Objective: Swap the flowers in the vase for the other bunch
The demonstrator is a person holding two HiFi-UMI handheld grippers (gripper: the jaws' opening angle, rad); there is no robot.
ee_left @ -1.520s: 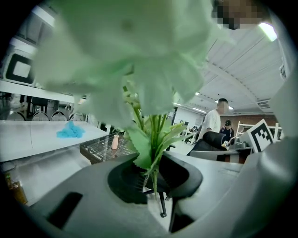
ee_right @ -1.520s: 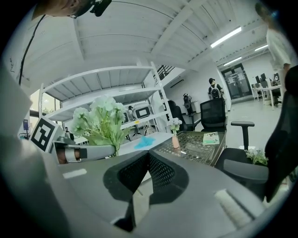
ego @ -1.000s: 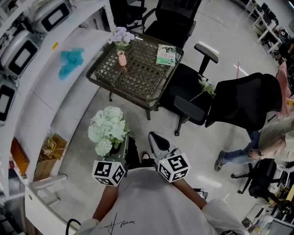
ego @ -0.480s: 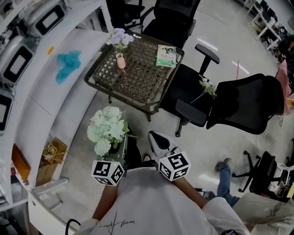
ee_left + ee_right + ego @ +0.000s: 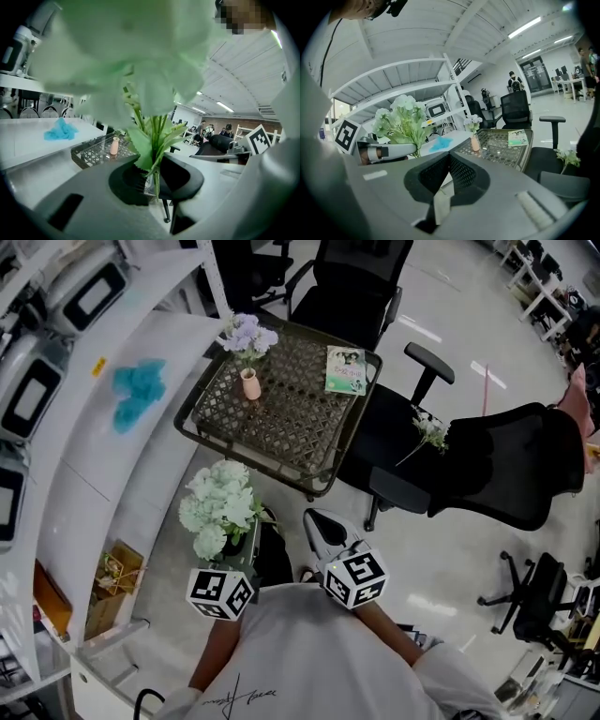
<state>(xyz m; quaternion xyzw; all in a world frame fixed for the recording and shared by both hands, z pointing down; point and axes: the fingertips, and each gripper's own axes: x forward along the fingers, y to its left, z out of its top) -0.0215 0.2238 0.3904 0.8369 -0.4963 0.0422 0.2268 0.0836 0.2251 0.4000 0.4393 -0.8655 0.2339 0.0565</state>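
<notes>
A small pink vase (image 5: 249, 384) with purple flowers (image 5: 247, 333) stands on the wicker-topped table (image 5: 291, 418), near its far left corner. My left gripper (image 5: 240, 542) is shut on the stems of a pale green bunch (image 5: 219, 506), held upright short of the table. In the left gripper view the stems (image 5: 155, 174) stand between the jaws and the blooms (image 5: 136, 51) fill the top; the vase (image 5: 114, 145) shows far ahead. My right gripper (image 5: 320, 522) is shut and empty beside it; in the right gripper view (image 5: 449, 157) it faces the vase (image 5: 476, 143).
A green booklet (image 5: 345, 369) lies on the table's right side. Black office chairs stand to the right; one seat carries a small flower sprig (image 5: 430, 431). A white curved counter (image 5: 103, 456) with a blue cloth (image 5: 138, 390) runs along the left.
Both grippers and the green bunch have moved toward the table, which sits lower in the head view. A person at the right has left the view.
</notes>
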